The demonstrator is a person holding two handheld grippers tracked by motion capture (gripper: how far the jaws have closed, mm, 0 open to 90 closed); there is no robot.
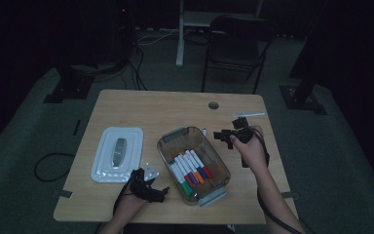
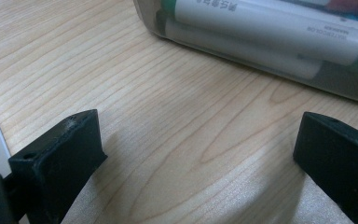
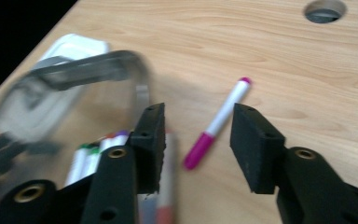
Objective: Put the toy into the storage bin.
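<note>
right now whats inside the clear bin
Inside the clear bin: a row of white markers with coloured caps, green, orange, purple, blue, red. The left gripper view shows more stacked underneath; how many is hidden.

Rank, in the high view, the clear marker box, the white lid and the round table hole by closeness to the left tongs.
1. White lid, just beyond the left tongs; the clear marker box beside them is too close to call.
2. Round table hole, at the far edge.

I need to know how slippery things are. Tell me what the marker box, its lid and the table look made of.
Marker box: clear, glossy plastic, probably; the markers show through its wall. Lid: white, smooth, likely plastic, with a grey centre piece of unclear material. Table: light wood grain, matt; real wood or laminate cannot be told.
</note>
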